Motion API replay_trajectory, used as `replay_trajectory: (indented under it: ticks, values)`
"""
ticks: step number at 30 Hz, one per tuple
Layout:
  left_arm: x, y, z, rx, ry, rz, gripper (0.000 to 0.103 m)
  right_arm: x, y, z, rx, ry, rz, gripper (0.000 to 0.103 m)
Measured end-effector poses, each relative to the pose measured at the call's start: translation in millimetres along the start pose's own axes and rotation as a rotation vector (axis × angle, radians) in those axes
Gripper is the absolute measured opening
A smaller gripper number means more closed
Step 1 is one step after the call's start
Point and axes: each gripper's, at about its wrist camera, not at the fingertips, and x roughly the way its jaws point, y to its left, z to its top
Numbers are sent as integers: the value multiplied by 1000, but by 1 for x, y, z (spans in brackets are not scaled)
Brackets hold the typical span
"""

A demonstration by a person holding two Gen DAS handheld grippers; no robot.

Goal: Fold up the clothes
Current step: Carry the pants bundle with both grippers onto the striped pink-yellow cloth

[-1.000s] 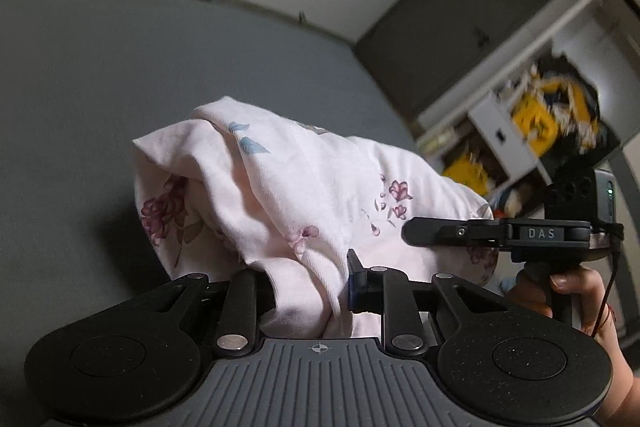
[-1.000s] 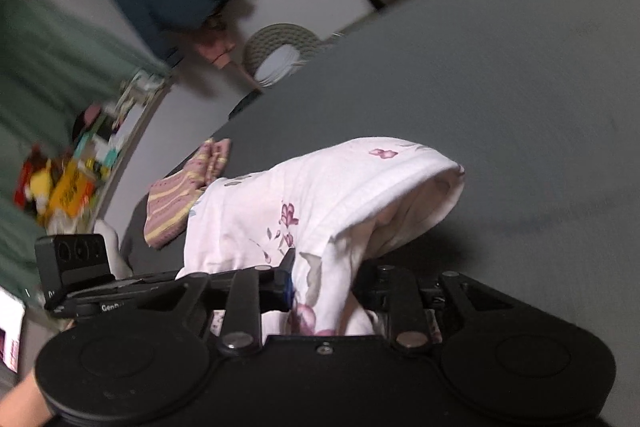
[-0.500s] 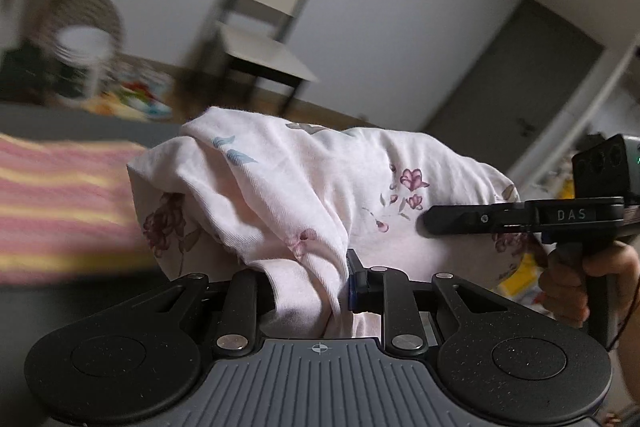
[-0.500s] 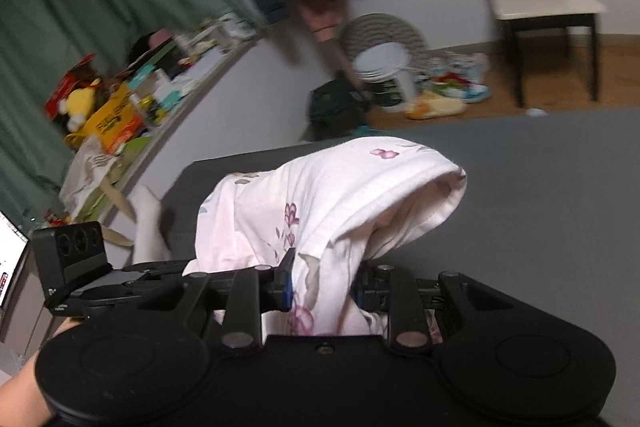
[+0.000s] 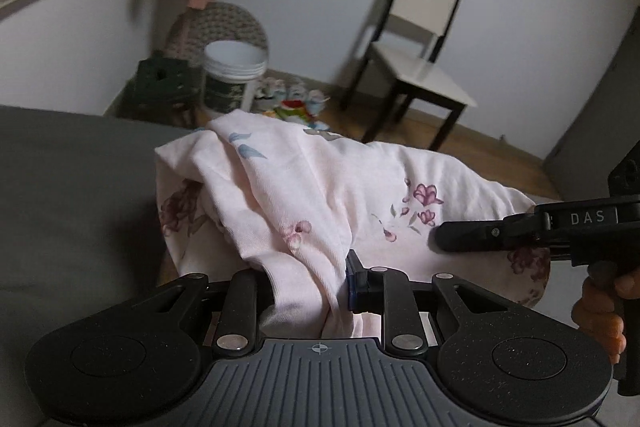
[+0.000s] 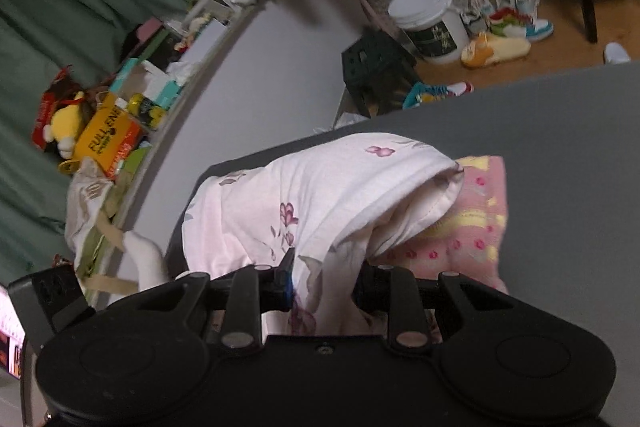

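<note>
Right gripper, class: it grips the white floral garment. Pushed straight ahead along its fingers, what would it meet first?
Beyond the white floral cotton garment clamped in the right gripper, probably the pink dotted folded cloth lying on the grey bed surface; depth is unclear.

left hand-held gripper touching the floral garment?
Touching. Left wrist view: the left hand-held gripper has the floral garment bunched between its fingers, fabric pressed against both, no gap visible.
</note>
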Motion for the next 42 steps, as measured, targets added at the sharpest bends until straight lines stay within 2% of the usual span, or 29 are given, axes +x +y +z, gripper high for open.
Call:
replay_trajectory:
  ticks: [3, 5, 8, 11, 13, 16, 20, 23, 25, 27, 29, 30, 31, 34, 38, 42]
  values:
    - [17, 15, -6, -45, 13, -14, 24, 24, -4, 2, 6, 27, -28, 25]
    - [19, 21, -16, -62, 3, -39, 31, 32, -11, 2, 14, 36, -42, 26]
    - [17, 29, -24, -74, -16, -79, 38, 31, -25, 2, 45, 44, -7, 26]
    - [14, 41, -29, -124, -29, -104, 41, 27, -32, 3, 66, 40, 20, 27]
    - [10, 49, -34, -149, -28, -101, 44, 25, -31, 6, 62, 46, 30, 32]
    - [4, 53, -39, -139, -33, -47, 54, 18, -26, 11, 48, 21, -13, 42]
    - [-18, 48, -41, -106, -50, 13, 56, 1, -25, 19, 34, 3, -25, 42]
    - [-41, 40, -42, -82, -136, 93, 56, -11, -26, 19, 30, 1, -2, 42]
    - [-53, 42, -44, -123, -207, 94, 56, -13, -28, 17, 40, 13, 26, 42]
    - [-56, 48, -45, -182, -225, -14, 56, -12, -30, 12, 50, 27, 44, 42]
    - [-50, 53, -48, -234, -211, -125, 56, -8, -29, 8, 43, 28, 34, 34]
    - [-45, 52, -50, -244, -208, -156, 56, -6, -28, 6, 36, 26, 14, 22]
    - [-40, 49, -52, -242, -206, -174, 56, -4, -29, 5, 38, 23, -7, 18]
    - [-19, 38, -58, -227, -207, -206, 56, 0, -32, 2, 70, 12, -51, 16]
    - [16, 36, -68, -285, -148, -111, 56, 6, -42, -1, 107, 12, -92, 16]
    - [21, 26, -70, -278, -156, -77, 56, 10, -48, -5, 141, 13, -100, 21]
